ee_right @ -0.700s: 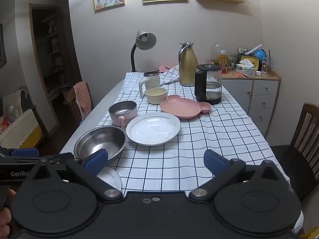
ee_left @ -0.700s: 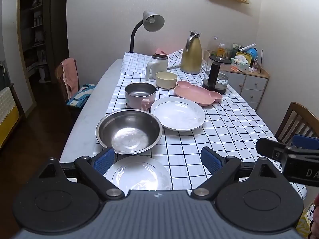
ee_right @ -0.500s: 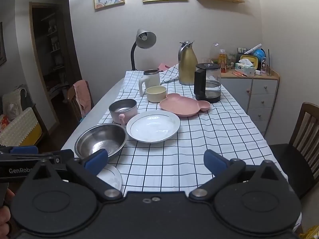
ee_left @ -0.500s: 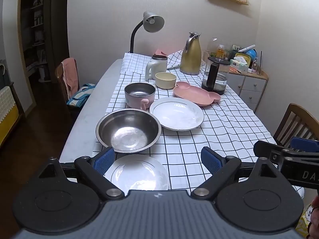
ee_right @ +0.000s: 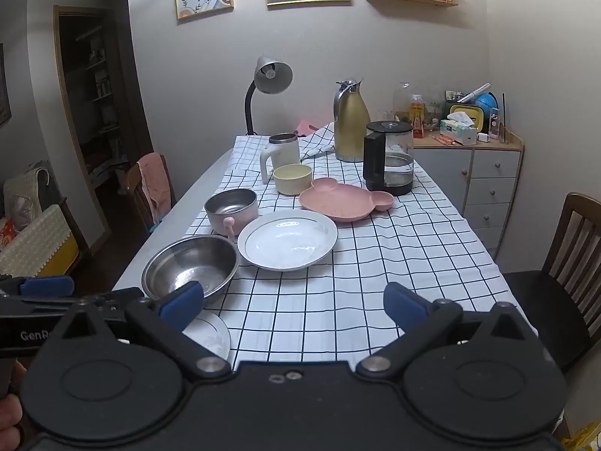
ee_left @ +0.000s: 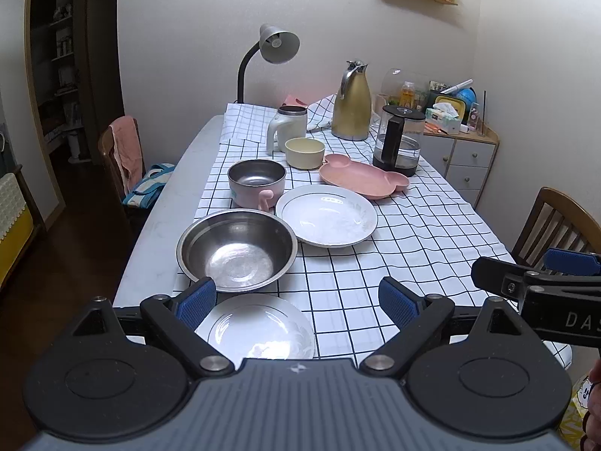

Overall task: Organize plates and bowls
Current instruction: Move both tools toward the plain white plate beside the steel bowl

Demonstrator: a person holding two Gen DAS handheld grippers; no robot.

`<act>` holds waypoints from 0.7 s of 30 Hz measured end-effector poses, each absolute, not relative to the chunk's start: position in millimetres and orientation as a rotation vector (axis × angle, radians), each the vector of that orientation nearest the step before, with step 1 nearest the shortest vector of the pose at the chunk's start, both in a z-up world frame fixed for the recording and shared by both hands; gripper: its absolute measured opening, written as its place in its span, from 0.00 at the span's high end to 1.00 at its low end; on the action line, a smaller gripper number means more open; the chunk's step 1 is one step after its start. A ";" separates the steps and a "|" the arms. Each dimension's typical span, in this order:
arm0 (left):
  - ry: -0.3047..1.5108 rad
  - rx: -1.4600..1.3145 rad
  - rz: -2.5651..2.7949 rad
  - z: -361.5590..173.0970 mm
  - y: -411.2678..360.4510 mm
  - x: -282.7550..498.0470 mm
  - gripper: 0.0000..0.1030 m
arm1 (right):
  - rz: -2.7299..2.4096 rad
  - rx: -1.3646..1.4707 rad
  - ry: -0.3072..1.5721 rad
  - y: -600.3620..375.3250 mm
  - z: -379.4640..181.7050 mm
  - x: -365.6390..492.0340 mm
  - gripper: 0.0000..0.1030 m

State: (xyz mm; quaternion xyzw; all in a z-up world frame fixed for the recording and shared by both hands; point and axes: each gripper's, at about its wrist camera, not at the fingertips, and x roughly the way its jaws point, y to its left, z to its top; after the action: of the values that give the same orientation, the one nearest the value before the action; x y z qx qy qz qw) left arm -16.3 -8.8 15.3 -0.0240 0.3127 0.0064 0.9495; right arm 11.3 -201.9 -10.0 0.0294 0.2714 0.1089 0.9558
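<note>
A small white plate (ee_left: 259,330) lies at the table's near edge, just below my open left gripper (ee_left: 296,300). Beyond it sits a large steel bowl (ee_left: 236,250), then a pink-sided steel bowl with a handle (ee_left: 257,184) and a cream bowl (ee_left: 304,152). A large white plate (ee_left: 326,220) and a pink bear-shaped plate (ee_left: 362,178) lie to the right. My right gripper (ee_right: 293,302) hangs open over the checked cloth, nothing between its fingers; the steel bowl (ee_right: 189,267) and the white plate (ee_right: 287,238) lie ahead of it.
A white mug (ee_left: 287,127), gold thermos (ee_left: 351,103), glass kettle (ee_left: 398,143) and desk lamp (ee_left: 278,43) stand at the table's far end. Wooden chairs (ee_left: 556,225) flank the table (ee_left: 157,225); a cabinet (ee_right: 484,176) stands at the back right.
Both grippers have drawn back and up a little, so the near white plate shows more fully. Nothing on the table has moved.
</note>
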 end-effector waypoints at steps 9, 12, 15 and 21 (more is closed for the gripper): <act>0.656 -0.061 0.035 42.0 -5.8 -6.3 0.09 | 0.220 0.073 0.571 -202.7 7.4 19.0 0.01; 0.668 -0.065 0.028 50.7 -6.1 -5.0 0.09 | 0.225 0.069 0.579 -201.6 15.4 21.5 0.01; 0.682 -0.057 0.032 58.4 -7.8 -5.8 0.09 | 0.235 0.067 0.592 -199.9 23.9 23.6 0.01; 0.718 -0.073 0.028 67.5 -5.0 -6.5 0.09 | 0.241 0.062 0.623 -196.9 37.1 27.4 0.02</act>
State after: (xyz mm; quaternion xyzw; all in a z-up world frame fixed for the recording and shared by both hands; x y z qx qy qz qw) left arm -6.5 -5.0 67.5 -0.0356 0.3511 0.0137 0.9356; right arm 27.4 -196.9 37.1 0.0303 0.3058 0.1182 0.9442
